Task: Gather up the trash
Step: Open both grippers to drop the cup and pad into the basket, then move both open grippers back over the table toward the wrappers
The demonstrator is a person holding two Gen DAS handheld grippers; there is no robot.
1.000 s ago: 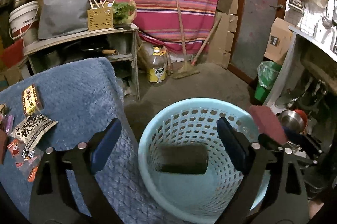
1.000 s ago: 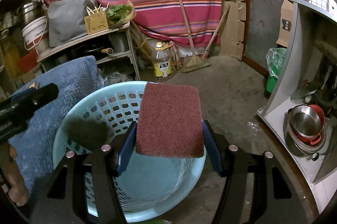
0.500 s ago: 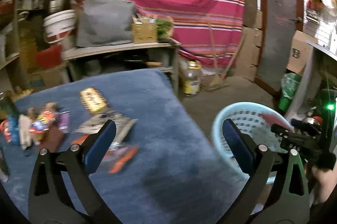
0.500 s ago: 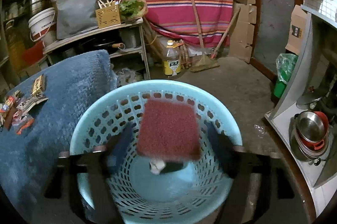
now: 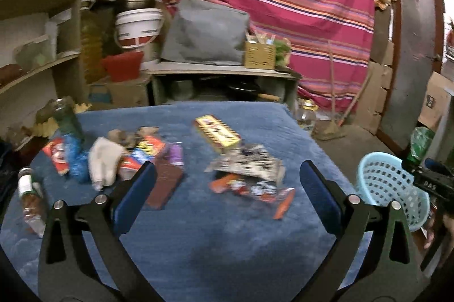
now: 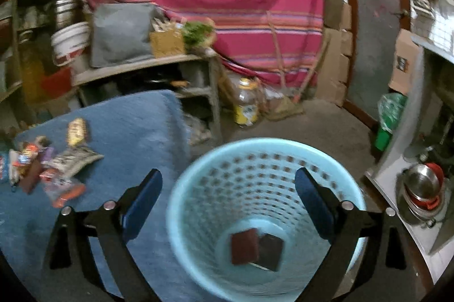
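Note:
My left gripper (image 5: 227, 177) hangs open and empty over the blue-cloth table (image 5: 227, 245). Trash lies ahead of it: a yellow box (image 5: 217, 133), a black-and-white packet (image 5: 249, 164), red wrappers (image 5: 255, 190), a dark brown pad (image 5: 164, 185), a white crumpled bag (image 5: 103, 161) and a bottle (image 5: 29, 197). The right gripper (image 6: 228, 185) is above the light-blue basket (image 6: 264, 144), its jaws opening with nothing between them. A red scouring pad (image 6: 244, 245) and a dark pad (image 6: 271, 248) lie on the basket's bottom.
The basket (image 5: 386, 183) stands on the floor right of the table. An oil bottle (image 6: 247, 106) and a broom stand by the striped curtain. A cluttered bench (image 6: 142, 63) is behind the table; steel bowls (image 6: 422, 185) and a green bin (image 6: 390, 114) are at right.
The left gripper swung left from over the basket to over the table's trash. The right gripper opened and the red pad dropped into the basket.

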